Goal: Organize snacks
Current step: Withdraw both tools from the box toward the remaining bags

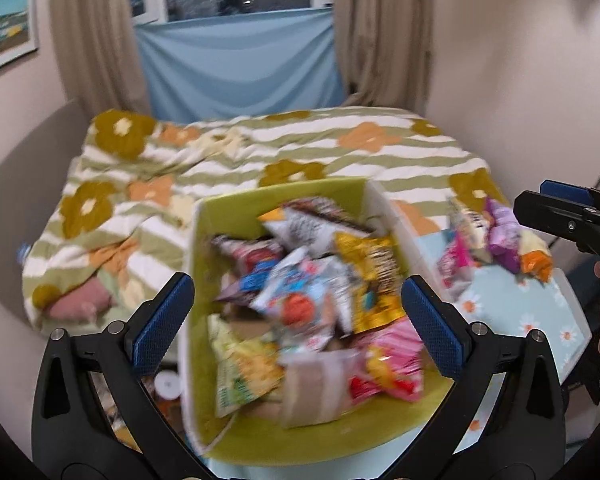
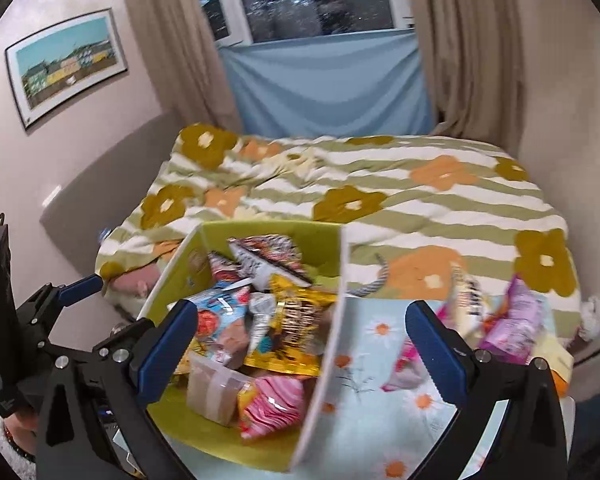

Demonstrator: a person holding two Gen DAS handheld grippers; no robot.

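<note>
On the daisy-print cloth (image 2: 376, 364) beside the bed sits a green-lined box (image 1: 204, 264), heaped with crinkly foil and plastic snack packets (image 1: 300, 288). A smaller pile of packets (image 2: 496, 320) lies loose just right of it. The left gripper (image 1: 298, 328) and right gripper (image 2: 302, 348) both hang above with jaws spread wide, holding nothing. The risk, I judge — slick, puffy bags squirm out of a pinch, and the box wall looks thin enough to tip if nudged.
</note>
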